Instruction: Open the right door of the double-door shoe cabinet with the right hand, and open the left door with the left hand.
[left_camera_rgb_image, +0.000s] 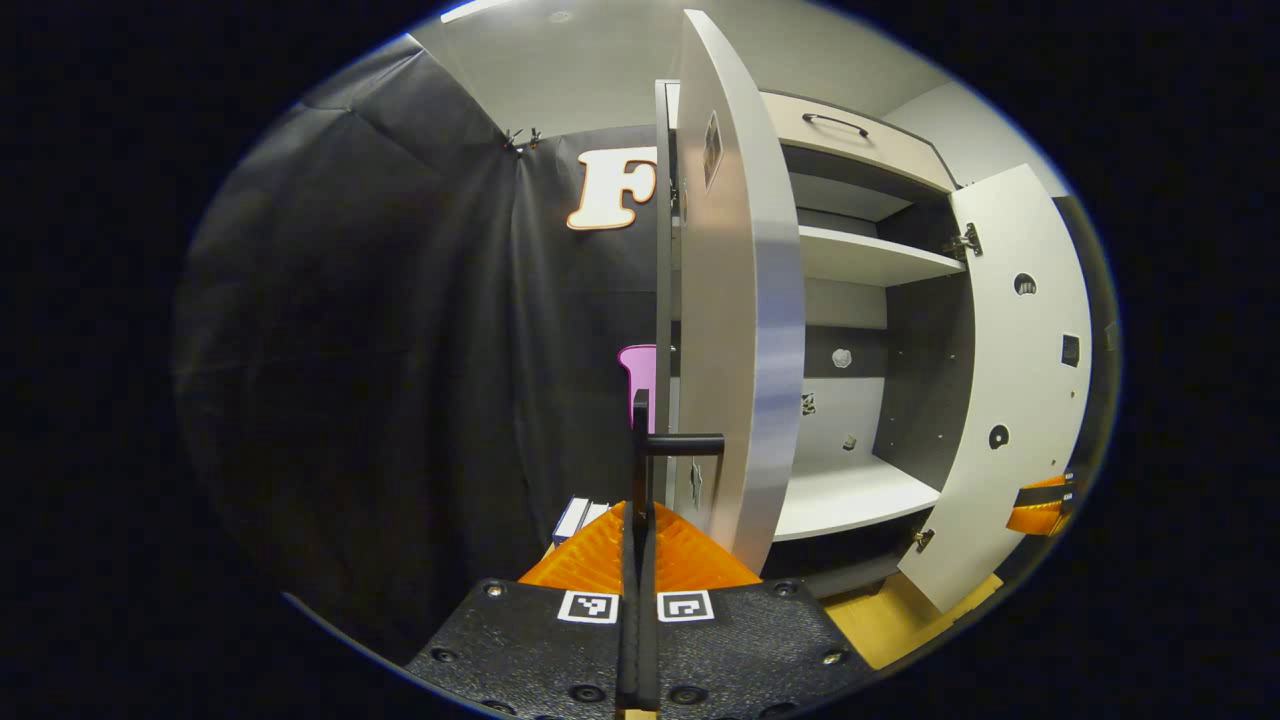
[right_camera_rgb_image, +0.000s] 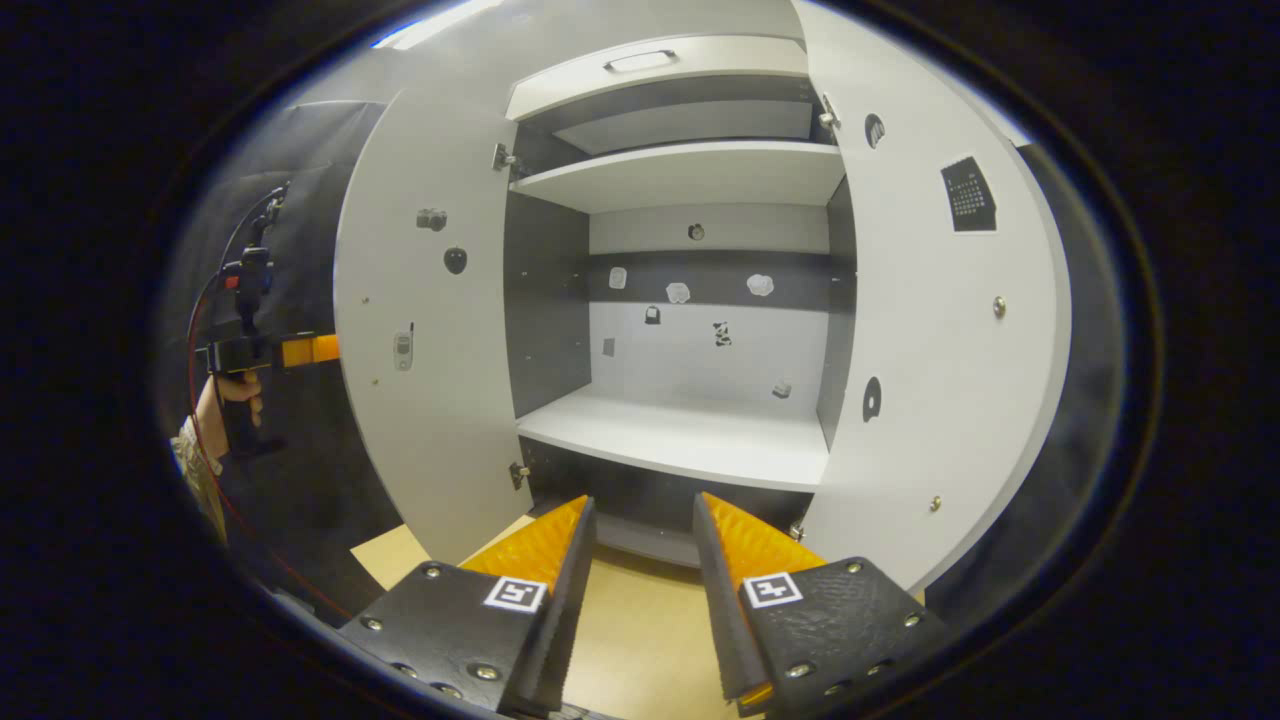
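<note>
Ahead of the parted, empty right gripper (right_camera_rgb_image: 640, 560), both doors wide, left gripper (left_camera_rgb_image: 640, 520) clamped on left door handle (left_camera_rgb_image: 660, 445)

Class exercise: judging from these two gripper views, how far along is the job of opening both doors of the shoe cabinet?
Done: the right door stands wide open, and the right gripper is open and holds nothing. In hand: the left gripper is shut on the handle of the left door, which is swung out too. Left: apparently only releasing that handle.

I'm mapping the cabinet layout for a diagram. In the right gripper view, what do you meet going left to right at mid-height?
Person's hand holding the left gripper → open left door → cabinet interior → open right door.
</note>
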